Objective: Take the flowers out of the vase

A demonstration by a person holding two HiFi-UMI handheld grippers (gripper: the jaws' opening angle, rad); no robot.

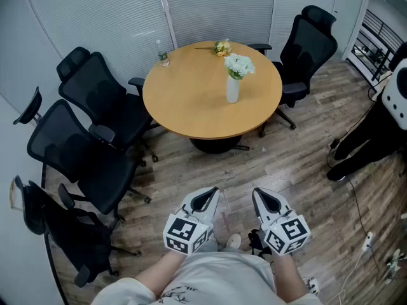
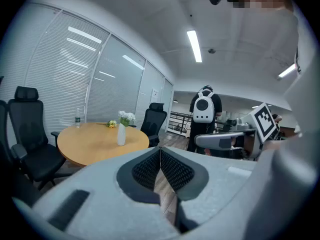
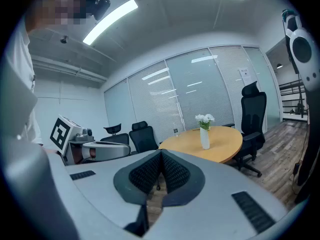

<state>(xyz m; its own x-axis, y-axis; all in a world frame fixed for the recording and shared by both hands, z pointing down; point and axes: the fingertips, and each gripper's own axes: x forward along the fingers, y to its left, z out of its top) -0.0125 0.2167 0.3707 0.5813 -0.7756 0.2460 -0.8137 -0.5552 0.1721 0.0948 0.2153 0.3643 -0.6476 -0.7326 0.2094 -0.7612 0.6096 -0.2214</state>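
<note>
Pale wood tops the round table (image 1: 191, 107) in the upper middle of the head view, where a slim white vase (image 1: 233, 89) stands upright right of centre with a bunch of white flowers (image 1: 239, 65) still in its neck. A small spray of yellow flowers (image 1: 222, 47) lies flat near the table's far edge, apart from the vase, and a clear plastic bottle (image 1: 163, 53) stands at the far left rim.

Three black office chairs (image 1: 82, 151) crowd the left side of the frame, and a fourth chair (image 1: 308, 46) sits at the upper right. The floor (image 1: 299, 170) is grey-brown wood plank.

At the bottom centre, well short of the table, a person in a light top holds the left tool (image 1: 205, 200) and the right tool (image 1: 267, 202) side by side, both aimed toward the table. Each gripper view shows its ribbed black pads pressed together with nothing between them. In the left gripper view the vase appears at middle left; in the right gripper view it appears right of centre.

A second person (image 1: 372, 135), in dark clothes with a white backpack, stands at the right edge of the head view.
</note>
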